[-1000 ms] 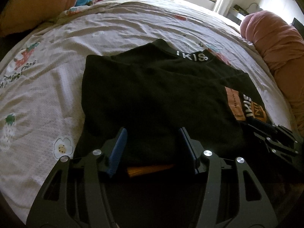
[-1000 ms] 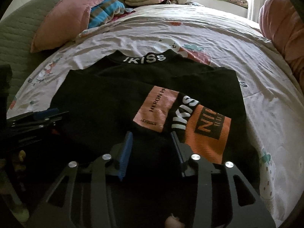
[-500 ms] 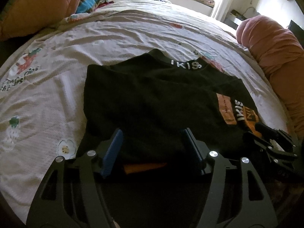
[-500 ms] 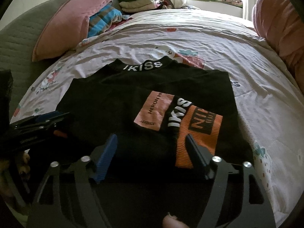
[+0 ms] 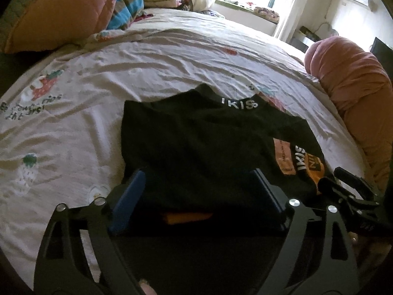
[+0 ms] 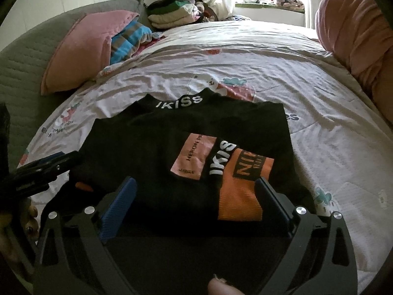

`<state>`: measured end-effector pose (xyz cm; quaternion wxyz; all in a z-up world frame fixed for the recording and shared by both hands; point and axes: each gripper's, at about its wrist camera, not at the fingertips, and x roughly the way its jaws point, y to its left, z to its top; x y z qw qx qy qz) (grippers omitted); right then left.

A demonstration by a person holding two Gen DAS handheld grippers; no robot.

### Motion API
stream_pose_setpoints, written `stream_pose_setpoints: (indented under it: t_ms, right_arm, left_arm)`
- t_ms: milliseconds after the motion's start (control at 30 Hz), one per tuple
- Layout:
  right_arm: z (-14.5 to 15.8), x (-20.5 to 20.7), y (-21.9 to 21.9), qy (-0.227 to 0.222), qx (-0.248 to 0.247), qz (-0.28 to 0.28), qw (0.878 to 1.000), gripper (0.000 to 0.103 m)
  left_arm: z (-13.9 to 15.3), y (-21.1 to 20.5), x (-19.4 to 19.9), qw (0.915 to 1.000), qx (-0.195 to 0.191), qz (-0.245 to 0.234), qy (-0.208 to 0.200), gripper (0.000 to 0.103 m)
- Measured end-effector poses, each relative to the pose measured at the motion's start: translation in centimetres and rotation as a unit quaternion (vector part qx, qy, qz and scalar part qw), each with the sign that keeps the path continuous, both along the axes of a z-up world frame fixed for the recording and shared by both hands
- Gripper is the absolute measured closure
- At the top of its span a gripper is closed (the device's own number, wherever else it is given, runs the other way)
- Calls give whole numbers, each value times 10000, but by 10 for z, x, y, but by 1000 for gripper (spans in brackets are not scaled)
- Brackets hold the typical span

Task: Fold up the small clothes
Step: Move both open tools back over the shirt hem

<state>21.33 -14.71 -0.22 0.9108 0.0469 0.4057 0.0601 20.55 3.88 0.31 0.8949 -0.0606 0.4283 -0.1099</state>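
Black top (image 5: 201, 152) lies folded on the bedsheet (image 5: 152, 73), collar at twelve o'clock (white lettering on it). My left gripper (image 5: 199, 191) and right gripper (image 6: 196, 196) have just been opening; both stand spread wide over its near edge, pinching nothing.

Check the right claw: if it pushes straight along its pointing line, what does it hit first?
Most likely the black folded top, around its orange panel at the near edge, which lies between the open right claw. Depth is uncertain.
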Motion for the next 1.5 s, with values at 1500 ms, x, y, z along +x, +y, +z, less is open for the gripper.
stream_pose_setpoints:
  t_ms: [1500]
  right_arm:
    - [47, -46, -20, -643, 276, -27, 9975, 5]
  left_arm:
    - [41, 24, -49, 9982, -61, 235, -551, 10]
